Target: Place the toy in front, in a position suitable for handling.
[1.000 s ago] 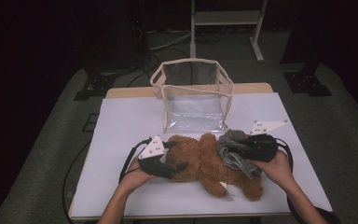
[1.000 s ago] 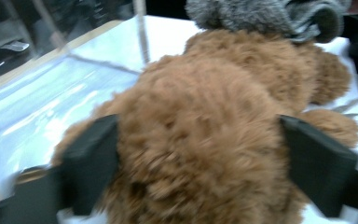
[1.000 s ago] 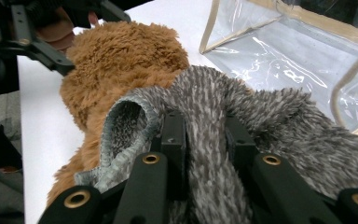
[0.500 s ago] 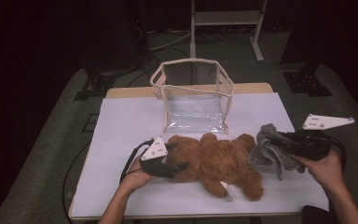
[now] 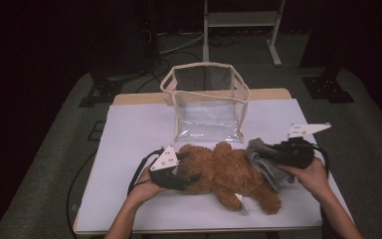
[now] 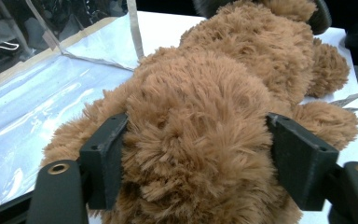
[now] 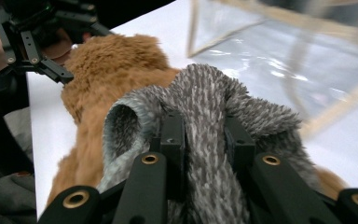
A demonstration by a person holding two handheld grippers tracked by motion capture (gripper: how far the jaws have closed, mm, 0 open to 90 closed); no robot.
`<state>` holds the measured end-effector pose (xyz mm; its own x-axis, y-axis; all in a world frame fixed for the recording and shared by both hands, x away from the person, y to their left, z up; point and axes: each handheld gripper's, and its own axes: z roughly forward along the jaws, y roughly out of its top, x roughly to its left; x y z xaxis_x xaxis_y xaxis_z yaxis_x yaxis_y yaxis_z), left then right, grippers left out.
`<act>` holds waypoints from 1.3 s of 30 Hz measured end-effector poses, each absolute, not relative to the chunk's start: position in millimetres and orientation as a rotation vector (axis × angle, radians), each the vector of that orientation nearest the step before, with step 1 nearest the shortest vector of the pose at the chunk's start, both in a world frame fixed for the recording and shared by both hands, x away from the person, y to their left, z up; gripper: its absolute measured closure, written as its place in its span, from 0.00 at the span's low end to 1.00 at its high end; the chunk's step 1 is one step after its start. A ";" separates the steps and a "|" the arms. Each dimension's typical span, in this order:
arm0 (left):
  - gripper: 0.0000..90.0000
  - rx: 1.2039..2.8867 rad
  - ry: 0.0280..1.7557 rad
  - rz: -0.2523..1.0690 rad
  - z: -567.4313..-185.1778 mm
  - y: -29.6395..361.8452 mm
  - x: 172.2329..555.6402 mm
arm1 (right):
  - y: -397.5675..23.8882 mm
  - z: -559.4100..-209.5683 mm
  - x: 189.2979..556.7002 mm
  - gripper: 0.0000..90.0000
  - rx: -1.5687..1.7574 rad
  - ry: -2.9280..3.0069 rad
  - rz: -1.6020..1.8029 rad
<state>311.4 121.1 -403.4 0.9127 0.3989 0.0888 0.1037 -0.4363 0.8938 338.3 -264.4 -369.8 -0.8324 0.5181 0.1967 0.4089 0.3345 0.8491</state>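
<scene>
My left tongs [image 6: 193, 154] clamp the head of the fluffy brown teddy bear [image 5: 224, 172] lying on the white desk [image 5: 129, 129] while my right tongs [image 7: 200, 135] pinch its grey knitted garment [image 7: 214, 102], which may snag or drag the bear toward the clear plastic bag [image 5: 206, 102] just behind.

Bear [image 5: 224, 172] before bag [image 5: 207, 102], on table [image 5: 129, 129]

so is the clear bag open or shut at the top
Open. In the high view the clear bag stands upright behind the teddy bear, its tan rim spread wide with nothing across the top.
</scene>
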 end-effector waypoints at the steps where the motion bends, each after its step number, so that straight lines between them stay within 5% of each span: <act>1: 0.22 2.023 0.365 0.346 -403.6 121.3 311.4 | -253.3 -373.4 341.4 0.82 0.845 2.496 1.523; 9: 0.03 2.037 0.380 0.347 -410.8 113.2 315.1 | -238.5 -393.1 339.4 0.82 0.852 2.483 1.600; 11: 0.09 2.035 0.367 0.375 -408.4 108.8 314.8 | -239.3 -394.8 335.7 0.82 0.851 2.476 1.602; 15: 0.41 2.051 0.380 0.423 -400.0 105.6 320.8 | -238.3 -388.9 337.2 0.82 0.857 2.458 1.537; 18: 0.47 2.073 0.384 0.447 -392.5 104.0 329.0 | -237.0 -384.3 346.3 0.81 0.880 2.446 1.522; 28: 0.49 2.112 0.395 0.464 -378.3 123.1 328.3 | -217.9 -382.1 363.0 0.81 0.860 2.470 1.538; 33: 0.37 2.095 0.374 0.403 -378.4 138.8 313.9 | -210.7 -389.3 349.9 0.81 0.793 2.510 1.575; 39: 0.36 2.049 0.360 0.416 -365.4 135.0 320.2 | -203.6 -390.8 321.3 0.82 0.684 2.528 1.559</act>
